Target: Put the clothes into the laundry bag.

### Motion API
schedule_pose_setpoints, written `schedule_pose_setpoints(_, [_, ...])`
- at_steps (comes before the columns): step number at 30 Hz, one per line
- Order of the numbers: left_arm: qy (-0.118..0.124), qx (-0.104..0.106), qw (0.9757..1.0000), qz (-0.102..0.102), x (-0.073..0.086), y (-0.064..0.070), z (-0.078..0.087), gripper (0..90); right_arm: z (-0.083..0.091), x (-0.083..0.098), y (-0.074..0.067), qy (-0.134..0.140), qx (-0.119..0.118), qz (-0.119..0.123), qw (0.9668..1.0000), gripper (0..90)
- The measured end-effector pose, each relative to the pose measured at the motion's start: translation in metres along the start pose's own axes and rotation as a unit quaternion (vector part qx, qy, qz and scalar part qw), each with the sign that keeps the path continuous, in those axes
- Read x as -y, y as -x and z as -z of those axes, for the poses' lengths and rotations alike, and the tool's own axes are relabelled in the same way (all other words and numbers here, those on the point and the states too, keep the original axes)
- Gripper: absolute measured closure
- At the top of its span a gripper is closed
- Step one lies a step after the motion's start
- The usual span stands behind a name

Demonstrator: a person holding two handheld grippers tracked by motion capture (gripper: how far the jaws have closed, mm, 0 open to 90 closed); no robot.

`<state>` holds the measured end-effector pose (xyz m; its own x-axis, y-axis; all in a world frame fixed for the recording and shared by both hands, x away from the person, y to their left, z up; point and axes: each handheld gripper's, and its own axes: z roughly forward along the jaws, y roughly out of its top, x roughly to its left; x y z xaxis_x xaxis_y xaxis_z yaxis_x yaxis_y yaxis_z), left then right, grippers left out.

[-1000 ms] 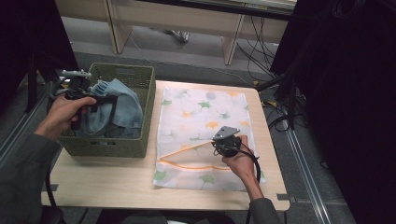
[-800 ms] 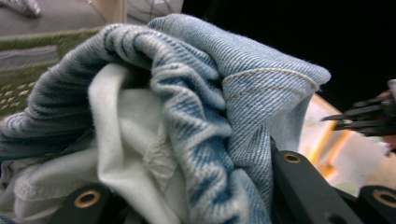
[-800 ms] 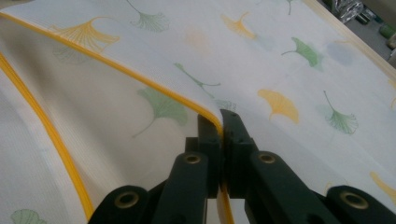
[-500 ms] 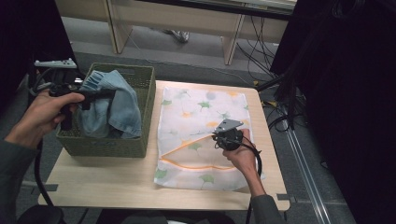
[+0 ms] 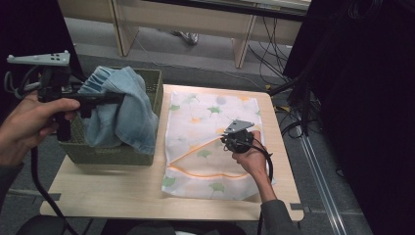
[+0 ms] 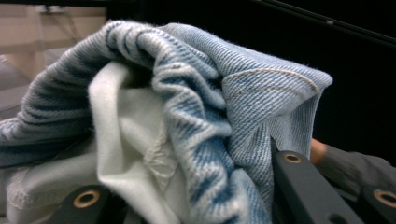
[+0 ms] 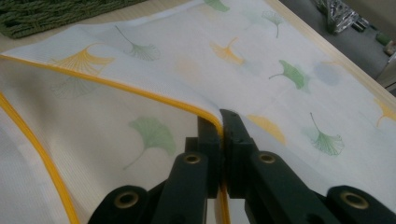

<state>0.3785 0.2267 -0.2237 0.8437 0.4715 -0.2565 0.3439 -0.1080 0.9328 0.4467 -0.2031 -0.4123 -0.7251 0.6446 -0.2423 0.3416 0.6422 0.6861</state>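
Observation:
A light blue denim garment [image 5: 120, 107] hangs above the green woven basket [image 5: 112, 152], bunched between the jaws of my left gripper [image 5: 105, 99], which is shut on it. In the left gripper view the denim garment [image 6: 187, 116] with its white lining fills the space between the jaws. A white mesh laundry bag [image 5: 210, 142] printed with ginkgo leaves lies flat on the table. My right gripper [image 5: 229, 141] is shut on the bag's orange-trimmed opening edge [image 7: 140, 91], lifting it slightly; in the right gripper view the right gripper [image 7: 220, 122] pinches that trim.
The wooden table [image 5: 122, 196] has bare surface in front of the basket and bag. Cables [image 5: 288, 122] trail on the floor at the right, and a desk's legs [image 5: 242, 49] stand beyond the table. The basket's rim [image 7: 51, 16] lies near the bag's far side.
My left gripper has risen out of the basket with the denim garment, which now hangs higher and toward the bag. The right gripper has stayed in place on the bag's edge.

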Motion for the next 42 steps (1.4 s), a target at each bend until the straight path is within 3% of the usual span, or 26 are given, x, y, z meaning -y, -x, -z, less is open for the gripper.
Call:
schedule_pose_setpoints(3, [0.004, 0.026, 0.9996, -0.009, -0.007, 0.016, -0.005, 70.1, 0.0, 0.0, 0.0, 0.0, -0.002, 0.001, 1.0, 88.4])
schedule_pose_setpoints(5, [0.015, 0.061, 0.9978, -0.019, -0.014, 0.032, -0.012, 70.1, 0.0, 0.0, 0.0, 0.002, -0.001, -0.005, 1.0, 88.4])
schedule_pose_setpoints(6, [0.015, 0.061, 0.9978, -0.019, -0.014, 0.032, -0.012, 70.1, 0.0, 0.0, 0.0, 0.002, -0.001, -0.005, 1.0, 88.4])
schedule_pose_setpoints(8, [0.017, 0.075, 0.9967, -0.028, -0.02, 0.045, -0.017, 70.1, 0.0, 0.0, 0.0, 0.0, -0.003, -0.001, 1.0, 88.4])
schedule_pose_setpoints(13, [0.026, 0.134, 0.9903, -0.028, -0.032, 0.067, -0.038, 69.7, 0.0, 0.0, -0.002, -0.001, -0.008, -0.006, 0.9999, 88.4])
schedule_pose_setpoints(14, [0.026, 0.134, 0.9903, -0.028, -0.032, 0.067, -0.038, 69.6, 0.0, 0.0, -0.002, -0.001, -0.008, -0.006, 0.9999, 88.4])
schedule_pose_setpoints(20, [0.013, 0.16, 0.9869, -0.016, -0.008, 0.071, -0.076, 69.3, 0.003, 0.001, 0.001, 0.006, -0.011, -0.015, 0.9998, 88.4])
schedule_pose_setpoints(21, [0.008, 0.165, 0.9862, -0.016, 0.001, 0.071, -0.088, 69.3, 0.004, 0.002, 0.001, 0.007, -0.013, -0.02, 0.9997, 88.4])
schedule_pose_setpoints(22, [0.008, 0.165, 0.9862, -0.016, 0.001, 0.071, -0.088, 69.3, 0.004, 0.002, 0.001, 0.007, -0.013, -0.02, 0.9997, 88.4])
schedule_pose_setpoints(24, [-0.001, 0.152, 0.9878, -0.032, 0.009, 0.073, -0.1, 69.2, 0.004, 0.002, 0.003, 0.009, -0.016, -0.016, 0.9997, 88.4])
schedule_pose_setpoints(25, [-0.014, 0.153, 0.9873, -0.041, 0.02, 0.076, -0.116, 69.1, 0.003, 0.002, 0.003, 0.011, -0.019, -0.019, 0.9996, 88.4])
schedule_pose_setpoints(26, [-0.014, 0.153, 0.9873, -0.041, 0.02, 0.076, -0.116, 69.1, 0.003, 0.002, 0.003, 0.011, -0.019, -0.019, 0.9996, 88.4])
schedule_pose_setpoints(28, [-0.041, 0.131, 0.9885, -0.063, 0.039, 0.081, -0.136, 68.8, 0.002, 0.002, 0.004, 0.012, -0.016, -0.018, 0.9996, 88.4])
schedule_pose_setpoints(30, [-0.082, 0.125, 0.986, -0.074, 0.064, 0.082, -0.163, 68.5, 0.002, 0.003, 0.003, 0.011, -0.017, -0.03, 0.9993, 88.6])
schedule_pose_setpoints(33, [-0.134, 0.108, 0.9829, -0.065, 0.105, 0.07, -0.207, 68.4, 0.003, 0.003, 0.004, 0.016, -0.015, -0.025, 0.9994, 88.8])
schedule_pose_setpoints(34, [-0.154, 0.1, 0.9818, -0.05, 0.116, 0.064, -0.222, 68.4, 0.004, 0.003, 0.004, 0.015, -0.014, -0.033, 0.9993, 88.8])
schedule_pose_setpoints(36, [-0.189, 0.098, 0.9761, -0.046, 0.132, 0.053, -0.247, 68.4, 0.005, 0.002, 0.003, 0.018, -0.017, -0.032, 0.9992, 88.9])
schedule_pose_setpoints(37, [-0.193, 0.101, 0.9753, -0.037, 0.138, 0.048, -0.258, 68.4, 0.005, 0.001, 0.004, 0.027, -0.017, -0.019, 0.9993, 88.9])
schedule_pose_setpoints(38, [-0.199, 0.11, 0.9736, -0.022, 0.143, 0.044, -0.267, 68.3, 0.006, 0.0, 0.003, 0.024, -0.015, -0.033, 0.999, 89.0])
schedule_pose_setpoints(39, [-0.213, 0.116, 0.97, -0.014, 0.148, 0.042, -0.275, 67.9, 0.008, 0.0, 0.004, 0.028, -0.015, -0.033, 0.9989, 89.0])
schedule_pose_setpoints(40, [-0.229, 0.133, 0.9642, -0.016, 0.153, 0.043, -0.283, 67.9, 0.008, 0.0, 0.004, 0.028, -0.015, -0.033, 0.9989, 89.0])
schedule_pose_setpoints(41, [-0.242, 0.134, 0.9608, -0.019, 0.16, 0.047, -0.289, 67.6, 0.008, -0.001, 0.006, 0.035, -0.02, -0.022, 0.9989, 89.0])
schedule_pose_setpoints(42, [-0.25, 0.136, 0.9583, -0.025, 0.165, 0.05, -0.293, 67.5, 0.009, -0.001, 0.006, 0.04, -0.024, -0.028, 0.9985, 89.0])
